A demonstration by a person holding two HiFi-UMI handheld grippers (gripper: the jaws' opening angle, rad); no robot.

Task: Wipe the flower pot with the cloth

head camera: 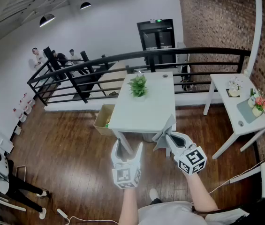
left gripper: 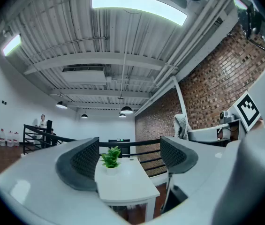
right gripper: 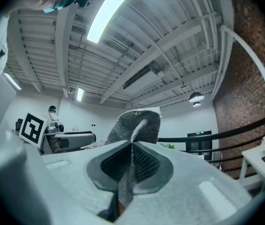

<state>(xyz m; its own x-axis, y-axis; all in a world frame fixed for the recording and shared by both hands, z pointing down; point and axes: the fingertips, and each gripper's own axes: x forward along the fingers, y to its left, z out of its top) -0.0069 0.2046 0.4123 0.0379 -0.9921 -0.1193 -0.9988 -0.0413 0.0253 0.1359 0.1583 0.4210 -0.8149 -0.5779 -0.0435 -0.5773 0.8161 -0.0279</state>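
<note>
Wooden floor [head camera: 66, 149] and a black railing [head camera: 123, 57] surround a long white surface [head camera: 146, 114], with a brick wall [head camera: 216, 18] on the right. The flower pot [head camera: 139, 94], small and white with a green plant in it, stands upright toward the far left corner of the surface, well apart from both grippers. The left gripper [head camera: 128, 146] hangs before the near edge, its jaws spread apart with nothing between them. Just right of it, the right gripper [head camera: 168, 136] has its jaws pressed together on the grey cloth [head camera: 162, 138], which sticks up past the tips in a loose fold and touches nothing on the surface.
</note>
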